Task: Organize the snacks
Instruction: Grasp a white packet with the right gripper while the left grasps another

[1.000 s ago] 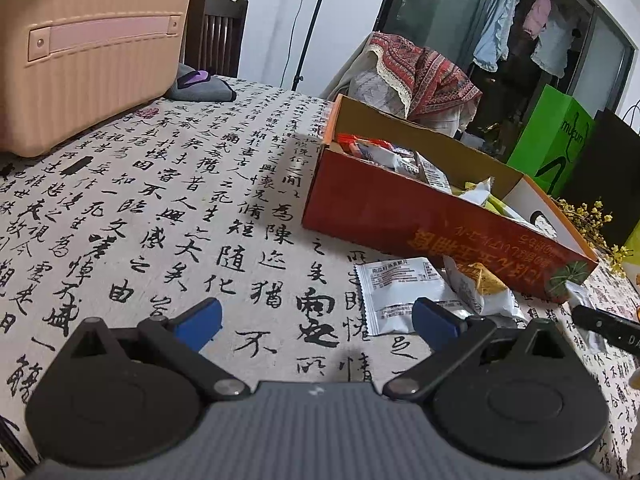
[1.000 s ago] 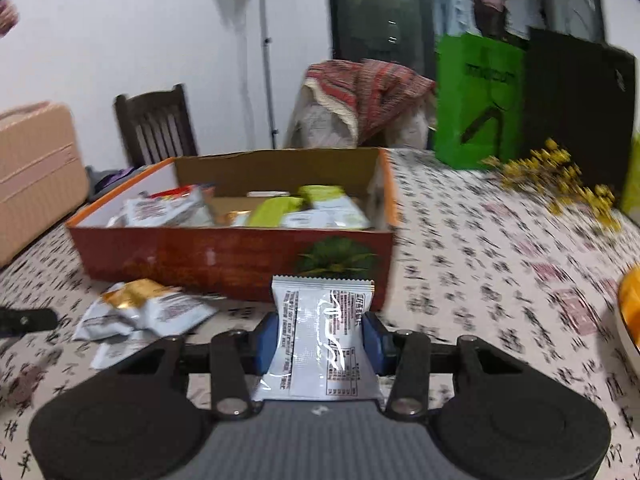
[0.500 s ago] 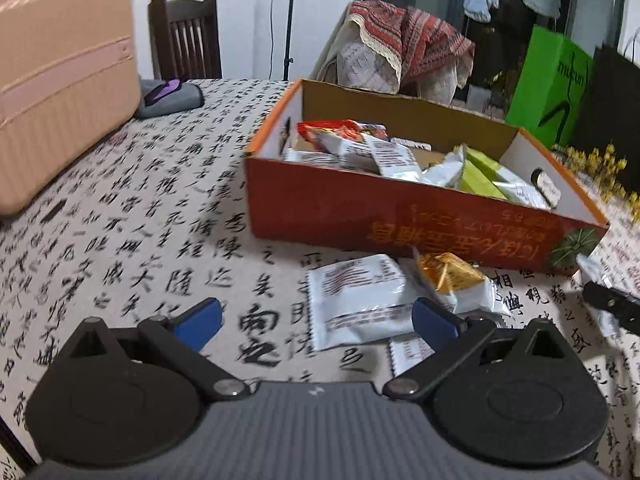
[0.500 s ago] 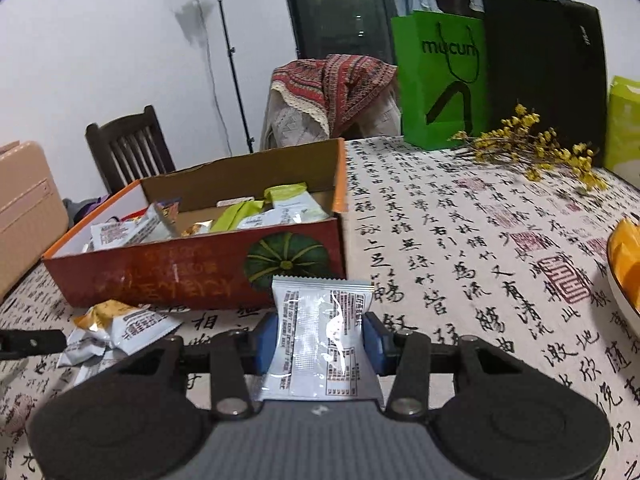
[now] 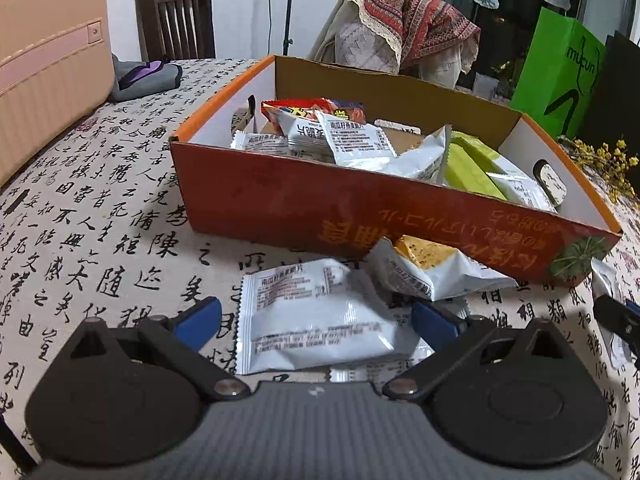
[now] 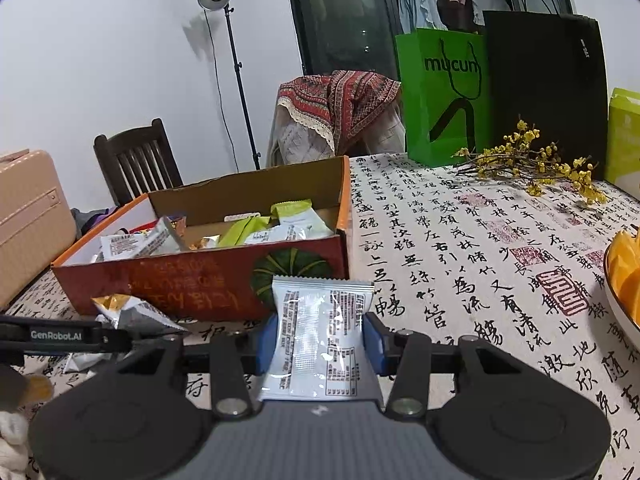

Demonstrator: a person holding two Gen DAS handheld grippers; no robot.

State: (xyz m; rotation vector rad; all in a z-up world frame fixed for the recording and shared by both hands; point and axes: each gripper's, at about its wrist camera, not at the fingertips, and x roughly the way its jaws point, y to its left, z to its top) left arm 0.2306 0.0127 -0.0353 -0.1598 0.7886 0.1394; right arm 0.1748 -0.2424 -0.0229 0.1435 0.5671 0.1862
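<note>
Gripping a white snack packet upright between its blue pads, the right gripper was clamped on the packet's two side edges, in front of the orange cardboard box, near that box's pumpkin-printed corner. Left gripper was spread wide, jaws apart and pressing on nothing, with a second white packet lying flat on the tablecloth between the fingertips, just in front of the box's long orange wall. Whether the pads brushed that packet's edges was hard to tell from the wrist view; they looked clear of it. A third packet with an orange-yellow top sat against the box's front wall, partly over the flat one's far corner. Another packet edge peeked out under the flat packet, closest to the camera. Inside the box: a pile of white packets, a red one toward the box's back left, green ones toward its right end. Beyond the box stood a wooden chair, a green paper bag and a black bag; yellow flowers lay to the box's right. A pink suitcase sat to the box's left. A bowl of orange slices was far right of the box.
</note>
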